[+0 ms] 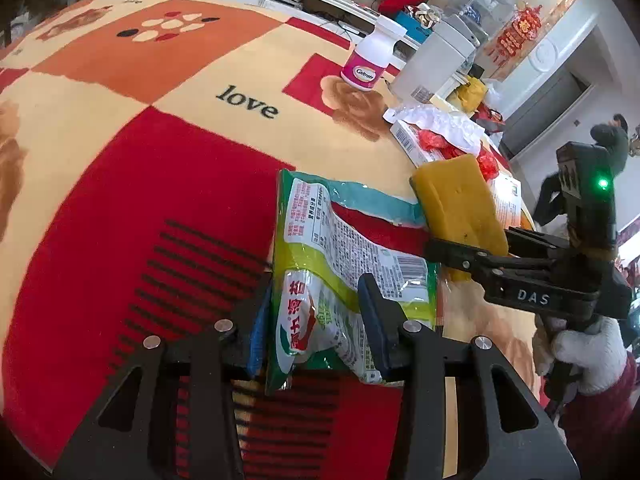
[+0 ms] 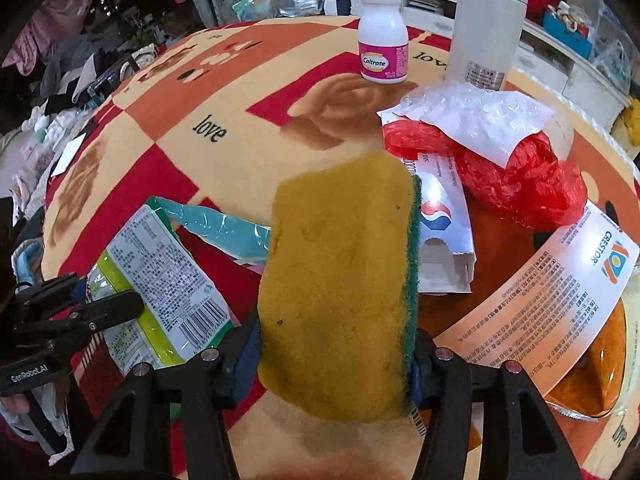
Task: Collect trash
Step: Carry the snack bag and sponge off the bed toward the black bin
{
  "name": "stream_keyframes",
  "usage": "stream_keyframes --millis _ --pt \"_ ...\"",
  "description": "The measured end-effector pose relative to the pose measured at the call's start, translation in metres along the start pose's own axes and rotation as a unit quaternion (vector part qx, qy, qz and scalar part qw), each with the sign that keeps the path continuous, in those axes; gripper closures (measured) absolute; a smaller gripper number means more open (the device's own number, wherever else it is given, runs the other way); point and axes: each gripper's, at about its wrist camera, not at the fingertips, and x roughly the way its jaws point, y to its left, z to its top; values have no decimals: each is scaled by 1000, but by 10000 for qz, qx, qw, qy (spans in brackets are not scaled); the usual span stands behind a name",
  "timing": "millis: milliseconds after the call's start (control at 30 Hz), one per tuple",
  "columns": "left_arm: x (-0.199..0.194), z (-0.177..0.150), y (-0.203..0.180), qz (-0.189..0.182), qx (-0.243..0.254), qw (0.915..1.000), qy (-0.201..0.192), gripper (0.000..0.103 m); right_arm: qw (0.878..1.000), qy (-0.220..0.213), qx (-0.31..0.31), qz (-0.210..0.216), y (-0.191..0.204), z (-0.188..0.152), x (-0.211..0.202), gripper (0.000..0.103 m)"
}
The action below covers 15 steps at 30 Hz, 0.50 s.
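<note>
Two claws, each gripping trash over the patterned surface (image 1: 192, 128). Left claw (image 1: 316, 320) clamped on snack wrapper (image 1: 340, 248), near left. Right claw (image 2: 334, 354) pinching yellow sponge (image 2: 340, 280), just right of wrapper.

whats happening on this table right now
A person is clearing trash off a patterned tablecloth with a handheld gripper in each hand. The left gripper is closed on a green snack wrapper, and the right gripper grips a yellow sponge with a green scrub side. A red plastic bag, an open white carton, a leaflet and a Caltrate bottle sit on the cloth.
</note>
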Motion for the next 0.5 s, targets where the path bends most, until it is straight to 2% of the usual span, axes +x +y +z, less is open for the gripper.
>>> stream_keyframes --millis 67,133,500 --pt "0 -1 -1 7 51 10000 -13 65 10000 -45 -32 9 1 -1 -3 50" --pt "-1 -2 -2 -74 86 9999 15 80 9999 -118 -67 22 2 -3 -9 52" --pt "-31 -16 -12 -493 156 9986 56 88 9985 -248 -293 387 15 -31 -44 53"
